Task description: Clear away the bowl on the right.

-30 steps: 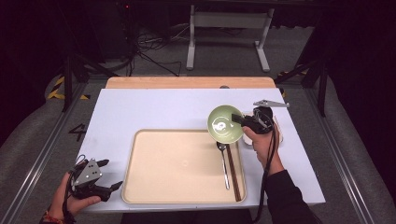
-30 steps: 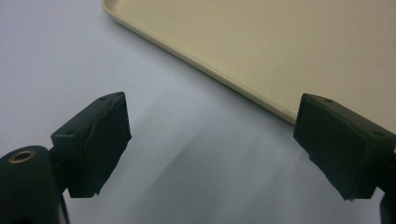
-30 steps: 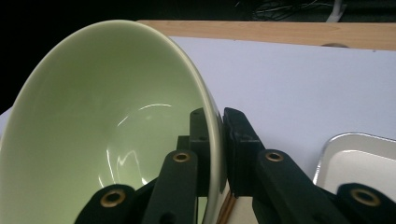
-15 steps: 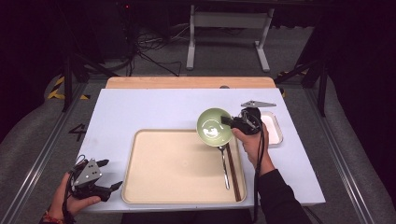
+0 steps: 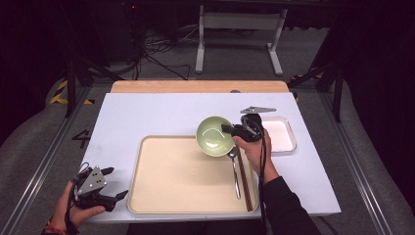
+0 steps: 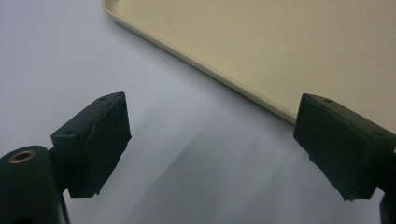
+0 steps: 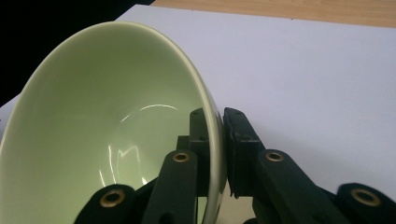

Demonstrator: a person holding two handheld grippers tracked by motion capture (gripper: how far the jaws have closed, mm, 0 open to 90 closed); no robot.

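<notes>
My right gripper (image 5: 230,129) pinches the green bowl (image 5: 214,135) by its rim, tilted above the tray's (image 5: 161,196) far right corner, open tray floor lying leftward; left gripper (image 5: 111,190) idles, jaws spread.

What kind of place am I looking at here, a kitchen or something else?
Probably a lab or recording studio, not a kitchen: a white-topped table on a metal frame, loose cables on the grey floor, dark surroundings, and staged tableware on a beige tray.
</notes>
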